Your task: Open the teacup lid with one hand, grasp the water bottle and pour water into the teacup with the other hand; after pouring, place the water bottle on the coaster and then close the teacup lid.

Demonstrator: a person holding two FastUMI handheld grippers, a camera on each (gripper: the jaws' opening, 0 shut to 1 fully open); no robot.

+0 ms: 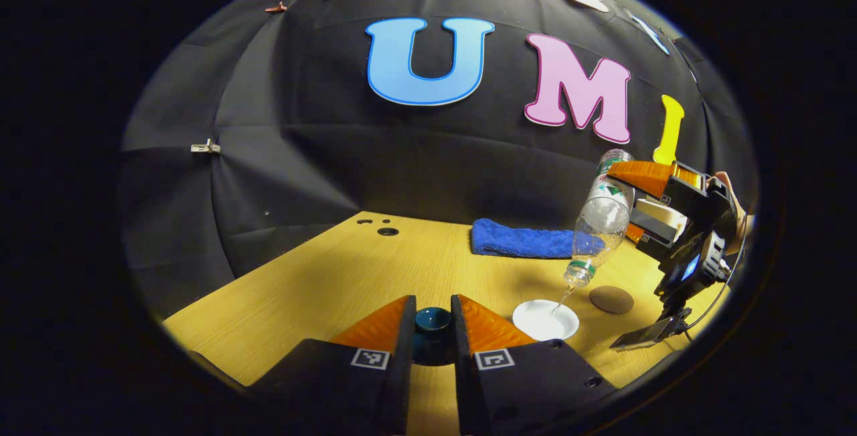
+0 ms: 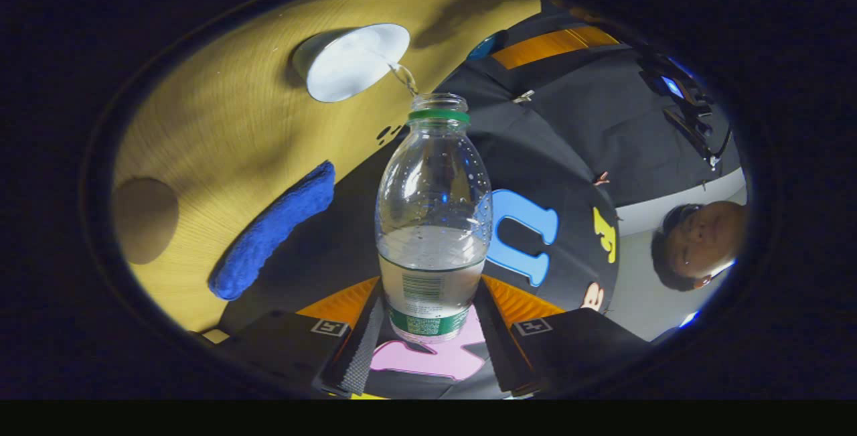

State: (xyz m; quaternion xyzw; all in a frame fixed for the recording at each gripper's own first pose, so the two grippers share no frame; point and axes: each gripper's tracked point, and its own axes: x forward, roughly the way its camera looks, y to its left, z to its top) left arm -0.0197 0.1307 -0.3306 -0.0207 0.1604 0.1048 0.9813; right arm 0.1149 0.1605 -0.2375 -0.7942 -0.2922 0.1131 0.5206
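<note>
In the left gripper view my left gripper (image 1: 432, 329) is shut on the dark blue teacup lid (image 1: 432, 321), held above the wooden table (image 1: 321, 282). To its right the white teacup (image 1: 546, 319) stands open. The clear water bottle (image 1: 599, 222) is tipped mouth down over it, and a thin stream of water falls into the cup. In the right gripper view my right gripper (image 2: 428, 329) is shut on the water bottle (image 2: 432, 222), whose mouth points at the teacup (image 2: 351, 61). A round brown coaster (image 1: 611, 299) lies right of the cup; it also shows as the coaster (image 2: 144, 220).
A folded blue towel (image 1: 525, 240) lies near the table's back edge and appears as the blue towel (image 2: 274, 228) in the right gripper view. Small holes (image 1: 387, 230) mark the table's far left corner. A person (image 2: 703, 242) is behind the booth wall.
</note>
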